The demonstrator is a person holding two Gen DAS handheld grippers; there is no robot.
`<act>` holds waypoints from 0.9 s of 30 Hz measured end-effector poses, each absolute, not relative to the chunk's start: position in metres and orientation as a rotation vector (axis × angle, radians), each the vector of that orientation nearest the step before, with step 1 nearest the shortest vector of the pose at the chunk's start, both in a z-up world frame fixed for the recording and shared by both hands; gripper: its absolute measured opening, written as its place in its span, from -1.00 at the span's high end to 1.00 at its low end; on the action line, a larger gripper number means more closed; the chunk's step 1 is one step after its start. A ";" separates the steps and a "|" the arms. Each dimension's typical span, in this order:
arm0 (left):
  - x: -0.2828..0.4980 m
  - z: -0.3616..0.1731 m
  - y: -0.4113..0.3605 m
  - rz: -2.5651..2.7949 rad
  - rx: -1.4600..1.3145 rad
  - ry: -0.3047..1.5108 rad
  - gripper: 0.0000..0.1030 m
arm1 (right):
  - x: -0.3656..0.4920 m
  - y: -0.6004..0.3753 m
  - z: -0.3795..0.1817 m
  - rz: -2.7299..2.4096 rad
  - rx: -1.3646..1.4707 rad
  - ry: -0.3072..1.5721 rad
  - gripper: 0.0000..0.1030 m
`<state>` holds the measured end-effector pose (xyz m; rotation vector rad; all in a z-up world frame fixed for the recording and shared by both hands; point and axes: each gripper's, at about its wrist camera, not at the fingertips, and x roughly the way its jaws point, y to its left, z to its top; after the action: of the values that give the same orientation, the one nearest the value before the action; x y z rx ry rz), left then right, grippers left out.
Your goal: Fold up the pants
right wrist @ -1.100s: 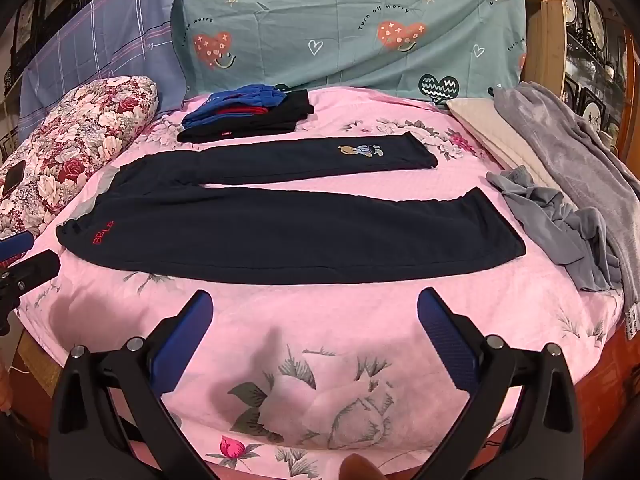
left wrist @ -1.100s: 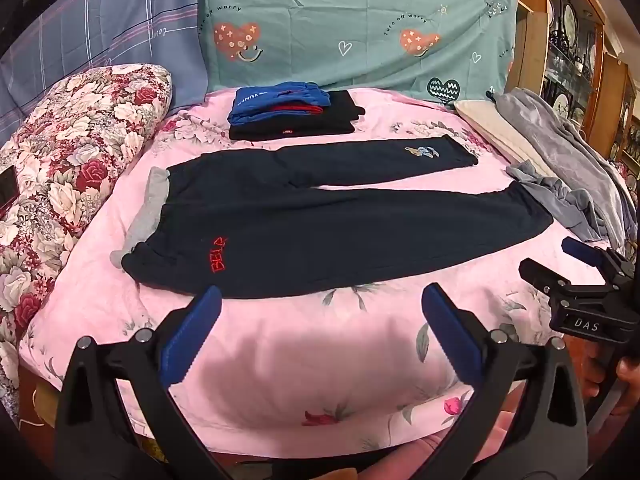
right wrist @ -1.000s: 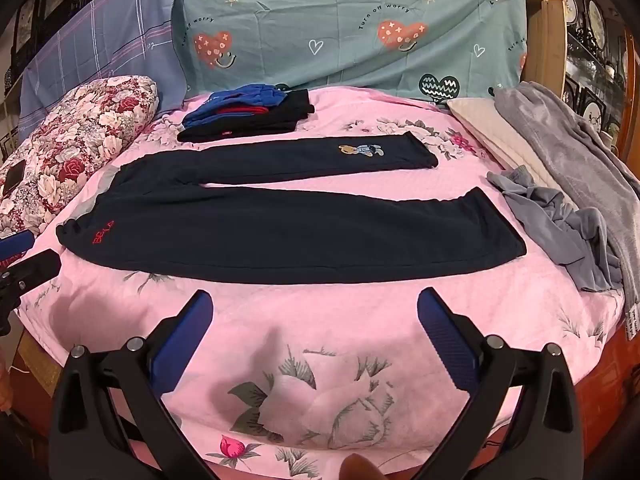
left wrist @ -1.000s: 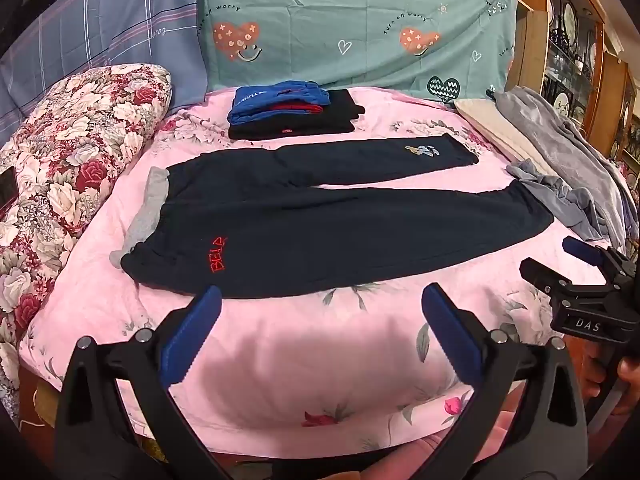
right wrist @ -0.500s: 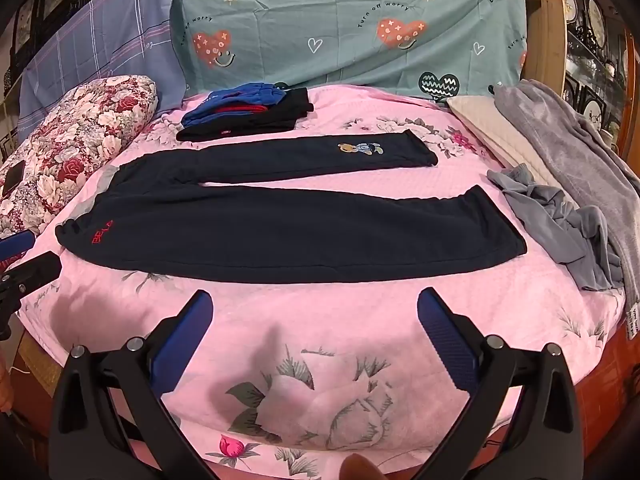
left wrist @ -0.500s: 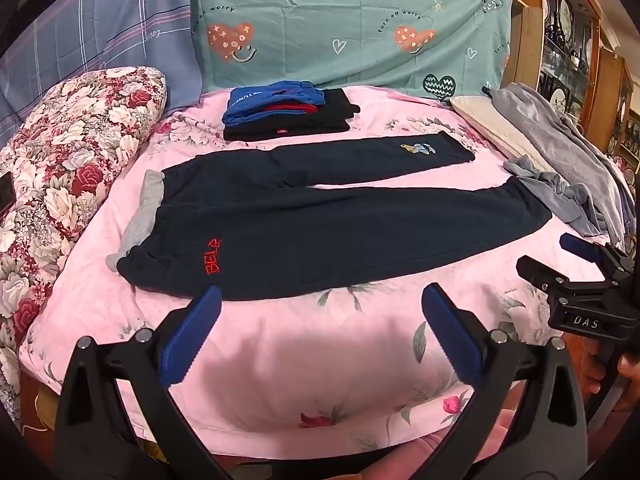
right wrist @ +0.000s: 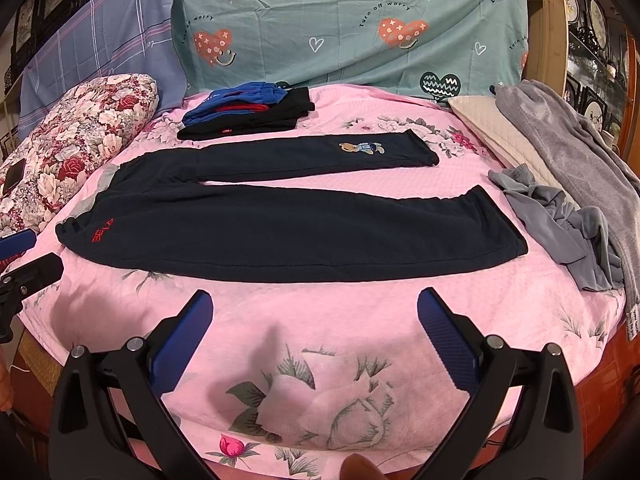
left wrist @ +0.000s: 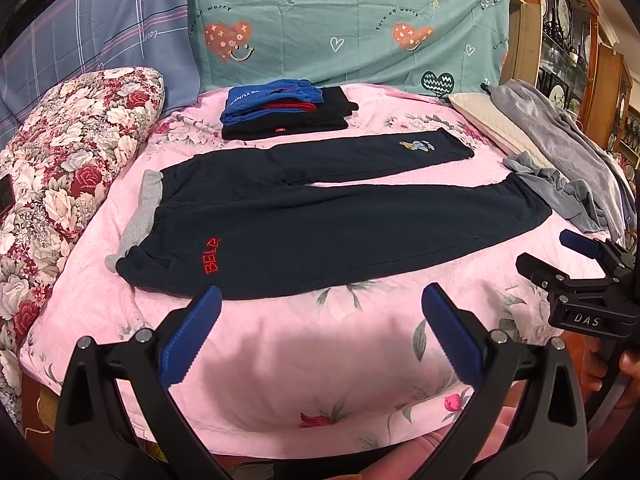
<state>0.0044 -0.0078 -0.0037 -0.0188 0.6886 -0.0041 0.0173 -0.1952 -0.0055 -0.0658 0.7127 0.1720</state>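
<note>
around the bed

a pink floral bedspread point(right wrist: 320, 332) covers the bed. at its far side lies a folded stack of clothes point(left wrist: 280, 114), blue and red pieces on top of black. a floral quilt roll point(left wrist: 68, 168) lies along the left edge. on the right sit a cream quilted pillow point(right wrist: 492, 128), a grey blanket point(right wrist: 568, 148) and a crumpled grey garment point(right wrist: 560, 220). a teal heart-print sheet point(right wrist: 340, 28) hangs behind, with a plaid purple sheet point(left wrist: 100, 36) beside it.
</note>
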 end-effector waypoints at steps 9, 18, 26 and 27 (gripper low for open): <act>0.004 -0.004 -0.008 -0.003 -0.021 0.688 -0.96 | 0.017 -0.195 -0.005 0.174 -0.067 0.714 -0.97; 0.004 -0.004 -0.008 -0.003 -0.020 0.688 -0.96 | 0.017 -0.194 -0.006 0.172 -0.067 0.717 -0.97; 0.004 -0.005 -0.009 -0.004 -0.018 0.688 -0.96 | 0.016 -0.195 -0.006 0.172 -0.068 0.718 -0.97; 0.003 -0.005 -0.009 -0.005 -0.019 0.688 -0.96 | 0.017 -0.194 -0.006 0.172 -0.067 0.720 -0.97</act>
<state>0.0033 -0.0094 -0.0046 -0.0188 0.6877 -0.0047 0.0166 -0.1944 -0.0064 -0.0674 0.7198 0.1720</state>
